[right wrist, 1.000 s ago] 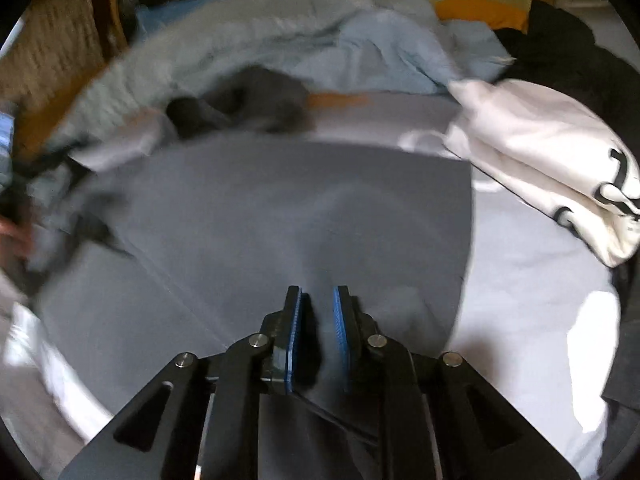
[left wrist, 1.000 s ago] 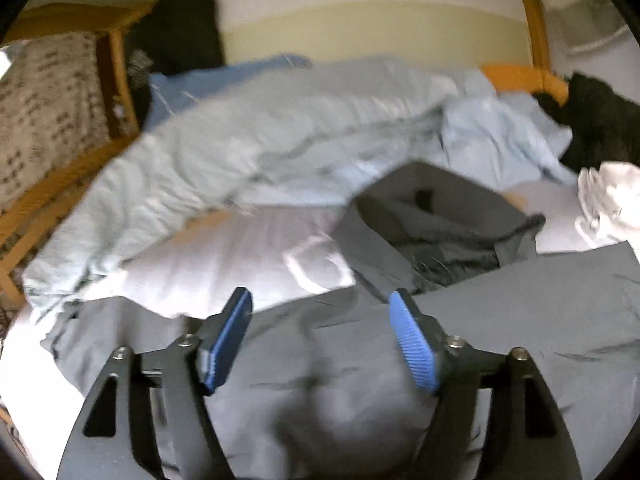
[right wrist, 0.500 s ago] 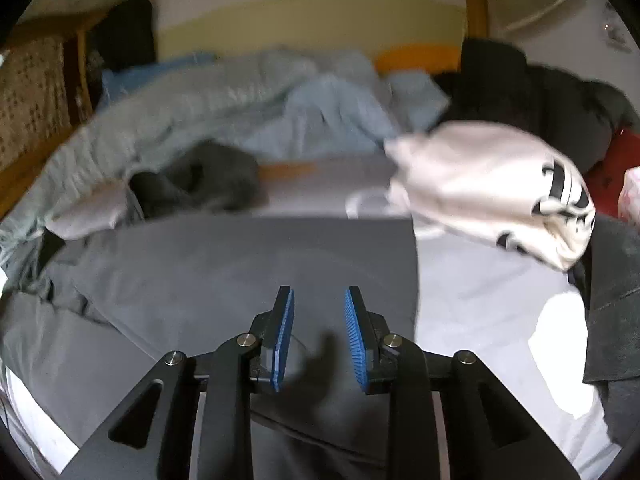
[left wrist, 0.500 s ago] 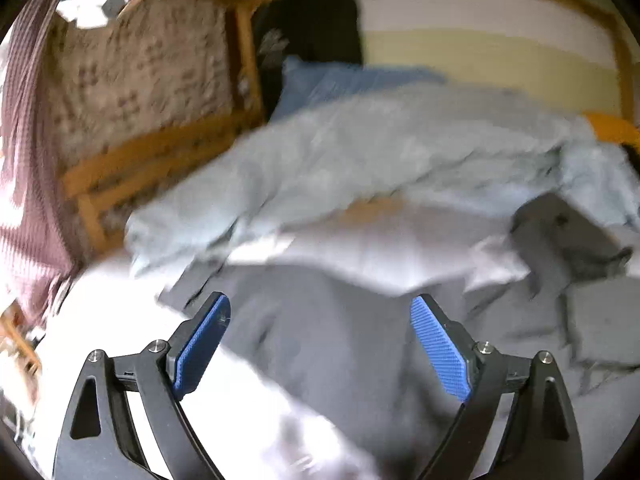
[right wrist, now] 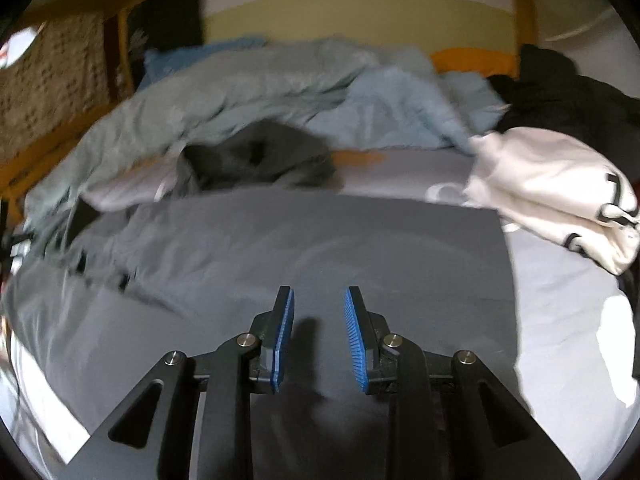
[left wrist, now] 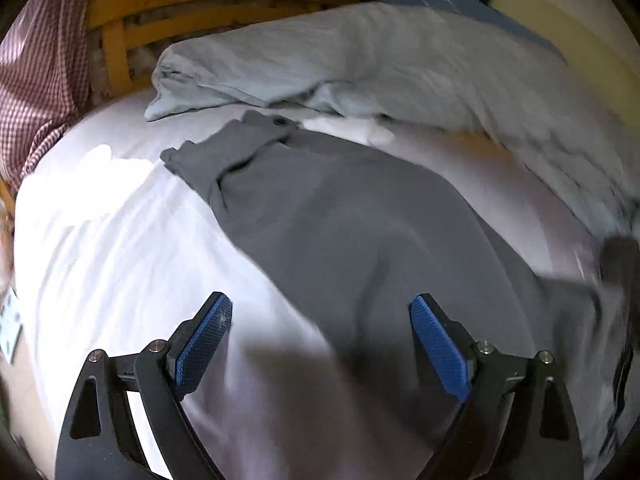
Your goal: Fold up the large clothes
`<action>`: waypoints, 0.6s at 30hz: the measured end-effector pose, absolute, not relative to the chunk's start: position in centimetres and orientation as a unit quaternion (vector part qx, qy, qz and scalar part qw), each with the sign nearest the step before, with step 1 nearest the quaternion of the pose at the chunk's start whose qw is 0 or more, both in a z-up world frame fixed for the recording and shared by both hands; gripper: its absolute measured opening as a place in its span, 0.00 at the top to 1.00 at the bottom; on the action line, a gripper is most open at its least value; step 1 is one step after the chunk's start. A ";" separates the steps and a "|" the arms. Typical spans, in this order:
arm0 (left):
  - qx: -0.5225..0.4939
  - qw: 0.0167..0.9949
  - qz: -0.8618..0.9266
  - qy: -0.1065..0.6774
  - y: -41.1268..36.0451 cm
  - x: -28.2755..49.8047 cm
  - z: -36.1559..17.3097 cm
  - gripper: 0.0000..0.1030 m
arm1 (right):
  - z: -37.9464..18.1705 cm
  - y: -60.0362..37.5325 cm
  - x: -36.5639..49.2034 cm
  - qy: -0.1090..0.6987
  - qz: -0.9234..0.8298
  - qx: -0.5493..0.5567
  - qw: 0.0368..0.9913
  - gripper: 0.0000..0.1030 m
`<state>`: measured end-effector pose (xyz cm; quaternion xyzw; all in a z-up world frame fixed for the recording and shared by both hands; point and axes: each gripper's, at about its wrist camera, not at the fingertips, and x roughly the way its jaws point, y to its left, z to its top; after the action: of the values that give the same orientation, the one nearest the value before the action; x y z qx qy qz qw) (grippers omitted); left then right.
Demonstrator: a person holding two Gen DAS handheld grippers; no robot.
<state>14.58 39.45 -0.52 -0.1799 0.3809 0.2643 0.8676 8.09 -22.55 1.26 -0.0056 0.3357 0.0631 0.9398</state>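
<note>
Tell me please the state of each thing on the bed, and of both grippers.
Left gripper: open wide, holding nothing.
Right gripper: partly open, nothing between the pads.
Grey garment: spread flat, one end bunched.
Light blue blanket: crumpled in a heap.
White garment: folded loosely.
Black clothes: piled.

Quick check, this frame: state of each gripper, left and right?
Left gripper: open wide, nothing between the pads, above the grey garment.
Right gripper: open a little, empty, over the same grey garment.
</note>
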 end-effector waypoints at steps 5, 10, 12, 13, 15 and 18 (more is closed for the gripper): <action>-0.218 0.863 0.291 0.352 43.6 15.6 -1.6 0.13 | 0.0 -21.3 8.6 0.357 0.080 -0.030 0.930 0.72; -0.240 0.884 0.266 0.301 43.7 14.4 -0.5 0.95 | -0.5 -21.9 9.3 0.356 0.052 -0.026 0.933 0.51; -0.230 0.899 0.266 0.260 43.1 13.5 1.3 0.96 | -0.6 -22.1 9.6 0.359 0.044 -0.015 0.932 0.48; -0.225 0.911 0.260 0.230 42.5 12.8 2.8 0.96 | -0.6 -22.2 9.8 0.362 0.040 -0.012 0.931 0.47; -0.216 0.933 0.223 0.181 40.2 11.0 5.5 0.96 | -0.5 -22.1 9.8 0.363 0.036 -0.015 0.931 0.47; -0.168 0.966 0.127 0.149 33.8 8.6 8.4 0.96 | -0.4 -21.6 9.4 0.356 0.029 -0.032 0.933 0.46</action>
<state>8.64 33.83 8.43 -0.1680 0.1495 0.1266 0.9661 9.43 -21.63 -0.39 -0.0322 0.3565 0.0291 0.9333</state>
